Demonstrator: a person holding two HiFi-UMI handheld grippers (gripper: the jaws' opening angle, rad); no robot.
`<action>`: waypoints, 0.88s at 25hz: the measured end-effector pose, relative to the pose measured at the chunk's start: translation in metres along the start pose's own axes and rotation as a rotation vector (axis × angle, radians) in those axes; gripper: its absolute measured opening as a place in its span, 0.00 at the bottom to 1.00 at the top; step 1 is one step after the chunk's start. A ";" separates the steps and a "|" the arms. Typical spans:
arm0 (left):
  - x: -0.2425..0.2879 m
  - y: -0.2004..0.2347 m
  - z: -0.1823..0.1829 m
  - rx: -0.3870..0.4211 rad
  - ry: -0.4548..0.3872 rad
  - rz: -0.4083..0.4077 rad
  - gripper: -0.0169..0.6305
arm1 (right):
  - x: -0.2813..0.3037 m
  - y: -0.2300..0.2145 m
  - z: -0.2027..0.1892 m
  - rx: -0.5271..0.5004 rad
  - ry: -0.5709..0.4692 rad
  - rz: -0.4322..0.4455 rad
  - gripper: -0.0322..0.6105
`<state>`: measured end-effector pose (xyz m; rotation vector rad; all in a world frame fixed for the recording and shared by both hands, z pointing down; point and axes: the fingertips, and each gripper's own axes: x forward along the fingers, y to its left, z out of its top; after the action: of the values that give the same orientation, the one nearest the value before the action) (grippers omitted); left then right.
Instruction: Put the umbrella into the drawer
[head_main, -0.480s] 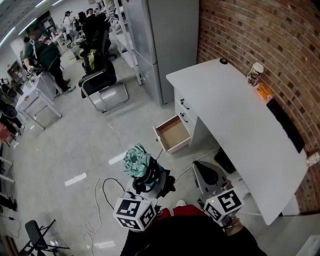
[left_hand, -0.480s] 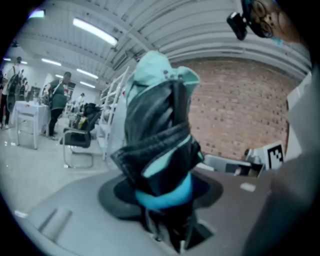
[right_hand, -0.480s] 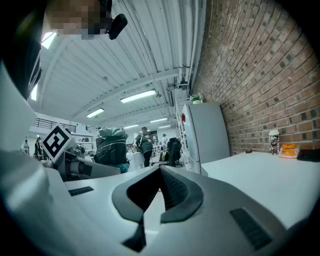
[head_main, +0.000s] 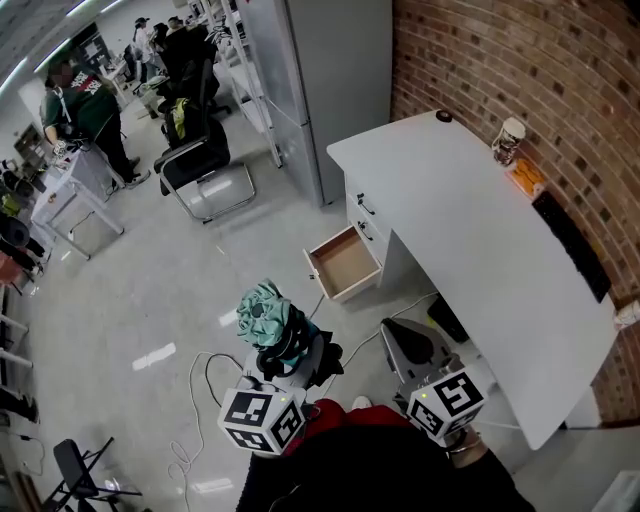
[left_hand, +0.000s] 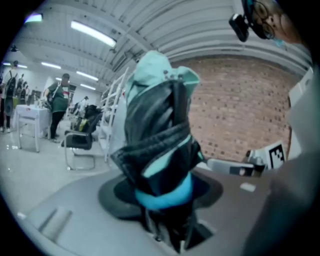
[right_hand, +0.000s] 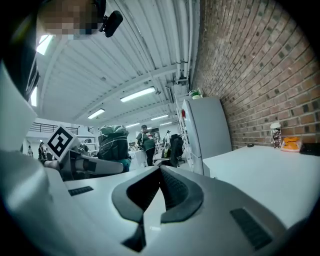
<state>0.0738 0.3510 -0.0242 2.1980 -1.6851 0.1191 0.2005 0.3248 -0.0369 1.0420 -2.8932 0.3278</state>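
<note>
Two grippers are in view, one per hand.

1. Left gripper (head_main: 290, 358): jaws clamped on one folded umbrella (head_main: 265, 315), teal and black. The umbrella stands up out of the jaws, above the floor and near the drawer, but not in it.
2. Right gripper (head_main: 400, 330): jaws closed together, tips meeting, nothing between them.

One white desk (head_main: 480, 250) stands against the brick wall. It has three drawers: one open drawer (head_main: 345, 262), pulled out with its interior bare, and two closed drawer fronts (head_main: 368, 208) above it. One cup (head_main: 509, 143) stands on the desk by the wall.
</note>
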 end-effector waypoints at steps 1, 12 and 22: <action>-0.001 0.001 0.001 0.000 0.000 0.007 0.38 | -0.001 -0.001 0.001 0.001 0.000 -0.004 0.05; 0.006 0.018 0.020 0.000 -0.021 0.051 0.38 | 0.007 -0.025 0.015 0.013 -0.016 -0.058 0.05; 0.048 0.071 0.028 -0.036 0.010 0.012 0.38 | 0.065 -0.037 0.012 0.041 0.020 -0.098 0.05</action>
<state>0.0155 0.2821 -0.0200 2.1584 -1.6820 0.1019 0.1737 0.2538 -0.0338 1.1740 -2.8171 0.3911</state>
